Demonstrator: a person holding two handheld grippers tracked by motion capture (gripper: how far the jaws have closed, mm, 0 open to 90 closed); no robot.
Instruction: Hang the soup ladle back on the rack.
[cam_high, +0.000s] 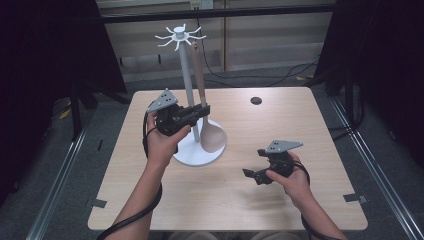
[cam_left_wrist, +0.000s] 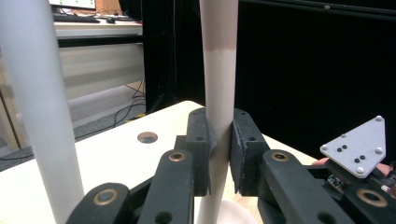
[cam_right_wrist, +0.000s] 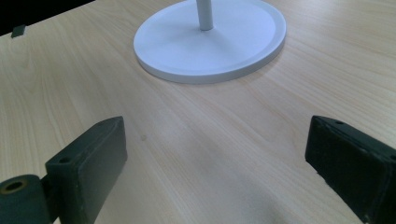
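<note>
Room: dark curtains hang on both sides of my pale wooden worktop (cam_high: 150, 200), with cables on the floor beyond it.
Left hand-held gripper (cam_left_wrist: 219, 154): my pads are closed tight on the handle of the spoon (cam_high: 212, 135).
Spoon: upright beside the pole of the white rack (cam_high: 186, 70), bowl down at the rack's round base (cam_right_wrist: 210, 42); I can't quite tell whether the bowl touches it.
Right hand-held gripper (cam_right_wrist: 215, 163): my jaws stand wide apart, nothing between them, low over bare wood near the base.
Worktop hole (cam_high: 256, 100): far side, well apart from both hands.
</note>
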